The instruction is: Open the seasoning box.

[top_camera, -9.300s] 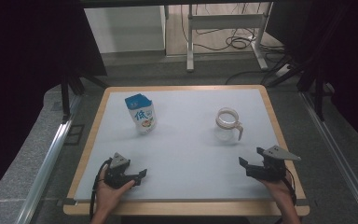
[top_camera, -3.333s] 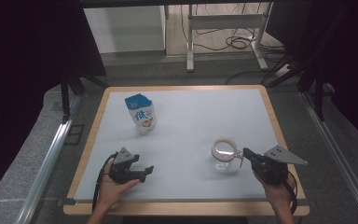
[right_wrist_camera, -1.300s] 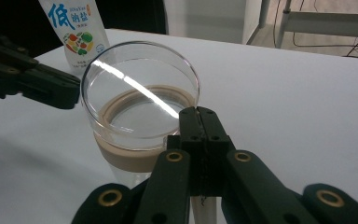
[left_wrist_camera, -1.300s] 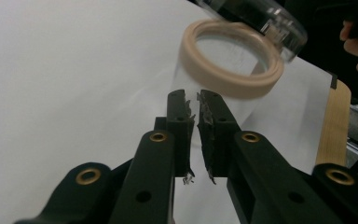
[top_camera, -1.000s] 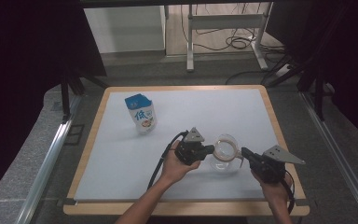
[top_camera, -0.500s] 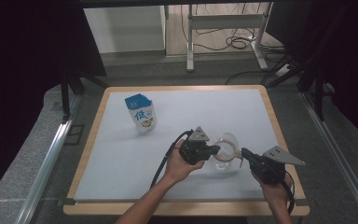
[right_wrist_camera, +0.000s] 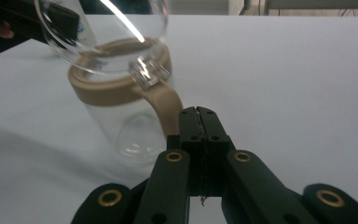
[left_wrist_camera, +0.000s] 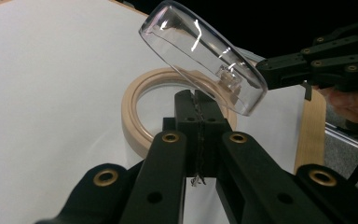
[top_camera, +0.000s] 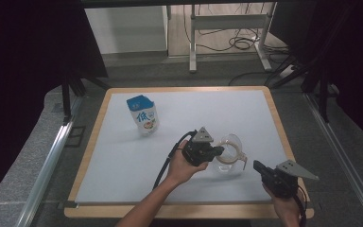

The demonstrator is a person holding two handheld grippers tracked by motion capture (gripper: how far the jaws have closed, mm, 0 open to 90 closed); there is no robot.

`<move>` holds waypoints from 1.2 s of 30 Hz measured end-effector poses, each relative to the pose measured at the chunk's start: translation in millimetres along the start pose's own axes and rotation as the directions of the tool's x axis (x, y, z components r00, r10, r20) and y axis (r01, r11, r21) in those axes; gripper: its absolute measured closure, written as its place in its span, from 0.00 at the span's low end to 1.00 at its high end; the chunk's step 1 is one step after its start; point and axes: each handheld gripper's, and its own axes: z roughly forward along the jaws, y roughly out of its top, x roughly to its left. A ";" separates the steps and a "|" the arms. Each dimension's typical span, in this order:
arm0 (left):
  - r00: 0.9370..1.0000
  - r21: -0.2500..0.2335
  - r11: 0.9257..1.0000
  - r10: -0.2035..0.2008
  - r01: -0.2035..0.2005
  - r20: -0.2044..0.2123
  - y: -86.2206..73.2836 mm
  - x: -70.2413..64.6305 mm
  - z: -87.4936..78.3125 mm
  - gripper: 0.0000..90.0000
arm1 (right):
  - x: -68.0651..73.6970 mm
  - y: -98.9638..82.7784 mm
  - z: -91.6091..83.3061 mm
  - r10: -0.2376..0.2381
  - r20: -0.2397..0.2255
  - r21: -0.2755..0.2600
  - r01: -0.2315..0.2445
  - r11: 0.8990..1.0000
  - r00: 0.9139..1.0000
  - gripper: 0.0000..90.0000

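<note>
A clear glass jar (top_camera: 229, 163) with a tan rim (left_wrist_camera: 133, 100) and a tan handle (right_wrist_camera: 168, 105) stands right of the table's middle. Its clear hinged lid (left_wrist_camera: 205, 58) is tipped up over the mouth. My left gripper (top_camera: 220, 150) is at the jar's left rim with its jaws shut; in the left gripper view its tips (left_wrist_camera: 196, 100) sit just under the raised lid's edge. My right gripper (top_camera: 256, 165) is to the jar's right, jaws shut and empty. In the right gripper view, its tips (right_wrist_camera: 199, 114) are close beside the handle.
A white and blue pouch (top_camera: 142, 116) stands upright at the back left of the white table (top_camera: 179, 104). A wooden frame (top_camera: 99, 123) edges the table. Metal rails and cables lie beyond it.
The right gripper has drawn back a little from the jar toward the near edge. The left gripper stays at the rim, and the lid looks tipped up further.
</note>
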 end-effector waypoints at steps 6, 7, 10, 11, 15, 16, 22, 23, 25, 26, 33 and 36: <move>1.000 -0.002 1.000 0.007 -0.007 0.008 2.4 -4.1 2.1 1.00 | -7.3 -9.0 -1.9 0.016 0.004 0.017 -0.016 1.000 1.000 0.97; 1.000 0.000 1.000 0.012 -0.012 0.010 3.5 -5.7 3.1 1.00 | -8.5 -11.0 -1.7 0.015 0.010 0.025 -0.015 1.000 1.000 0.92; 1.000 0.002 1.000 0.021 -0.021 0.013 5.1 -8.2 4.7 1.00 | -9.4 -13.9 -0.8 0.013 0.017 0.034 -0.013 0.999 1.000 0.87; 1.000 0.000 1.000 0.022 -0.022 0.015 5.5 -8.8 5.1 1.00 | -10.0 -14.9 -0.4 0.011 0.023 0.038 -0.012 0.999 1.000 0.84; 0.999 -0.001 1.000 0.028 -0.028 0.020 6.3 -11.1 5.7 1.00 | -12.6 -17.5 0.0 0.014 0.029 0.052 -0.016 0.999 0.999 0.78; 0.999 -0.001 1.000 0.027 -0.027 0.019 6.5 -11.4 6.0 1.00 | -13.1 -18.1 0.4 0.013 0.030 0.054 -0.015 0.998 0.999 0.75; 0.999 -0.008 0.999 0.032 -0.032 0.028 10.9 -16.1 7.2 1.00 | -16.2 -20.5 3.0 0.030 0.086 0.074 -0.037 0.997 0.996 0.59; 0.999 -0.009 0.999 0.034 -0.033 0.030 11.8 -17.4 7.5 1.00 | -16.8 -21.0 3.4 0.036 0.092 0.076 -0.043 0.996 0.995 0.58; 0.999 -0.013 0.999 0.037 -0.036 0.036 13.3 -19.4 8.8 1.00 | -18.5 -21.8 3.4 0.039 0.100 0.083 -0.047 0.995 0.994 0.57; 0.999 -0.013 0.999 0.037 -0.036 0.036 14.0 -20.7 9.8 1.00 | -19.3 -22.1 3.4 0.042 0.103 0.084 -0.051 0.995 0.994 0.57; 0.997 -0.019 0.999 0.052 -0.051 0.055 18.9 -31.9 16.7 1.00 | -23.2 -25.0 2.4 0.052 0.114 0.083 -0.061 0.995 0.992 0.55; 0.997 -0.012 0.998 0.057 -0.057 0.060 19.6 -35.8 20.7 1.00 | -23.8 -26.7 2.5 0.055 0.116 0.086 -0.065 0.994 0.992 0.55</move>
